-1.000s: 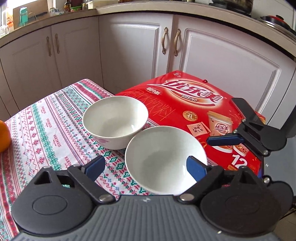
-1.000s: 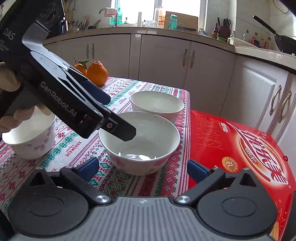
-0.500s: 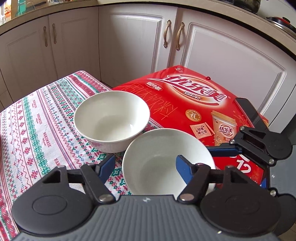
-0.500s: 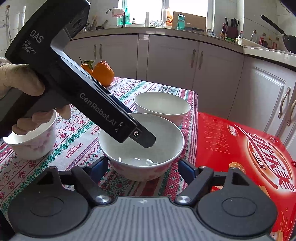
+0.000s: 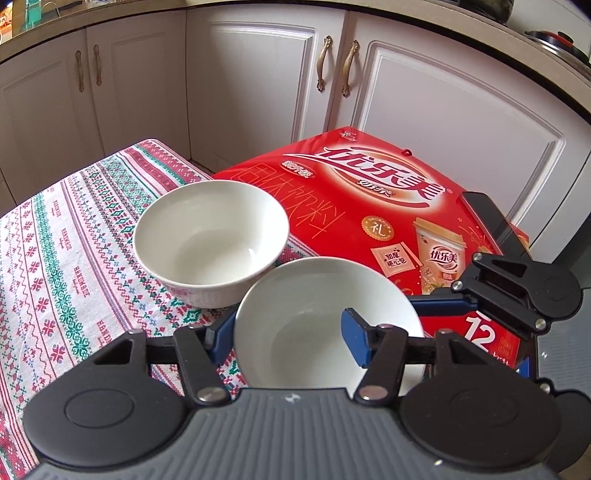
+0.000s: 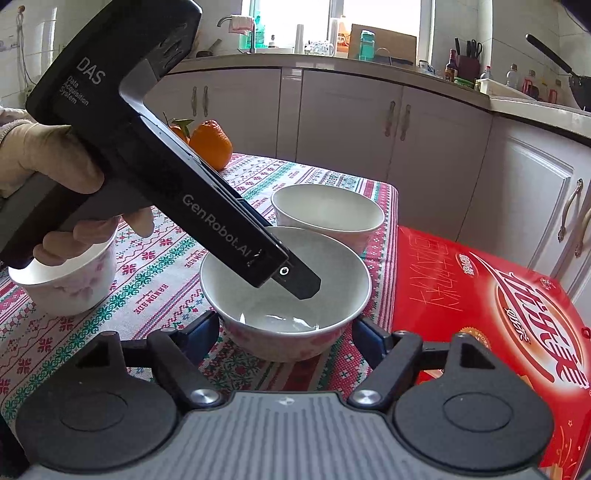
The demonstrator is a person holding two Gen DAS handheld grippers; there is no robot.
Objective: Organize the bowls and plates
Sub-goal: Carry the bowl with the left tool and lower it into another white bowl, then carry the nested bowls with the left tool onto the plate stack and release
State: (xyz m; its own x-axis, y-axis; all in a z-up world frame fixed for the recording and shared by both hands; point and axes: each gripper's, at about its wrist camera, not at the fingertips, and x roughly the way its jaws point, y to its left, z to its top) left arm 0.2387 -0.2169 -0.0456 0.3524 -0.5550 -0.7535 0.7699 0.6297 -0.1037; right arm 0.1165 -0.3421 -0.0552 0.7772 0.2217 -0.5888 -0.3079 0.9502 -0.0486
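Gripping the near white bowl point(image 5: 317, 317) by its rim — one blue pad inside, one outside — the left gripper point(image 5: 288, 332) has clamped tight. The right gripper point(image 6: 286, 336) has its jaws just closing around that bowl's base, though contact is unclear. A second bowl point(image 5: 210, 243) sits at eleven o'clock on the patterned tablecloth point(image 5: 62, 266) beside the red box point(image 5: 369, 192).

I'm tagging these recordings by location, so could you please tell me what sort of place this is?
Most likely a home kitchen. White base cabinets run under a countertop holding bottles, and a sink tap stands by the window. White bowls sit on a table with a patterned cloth.
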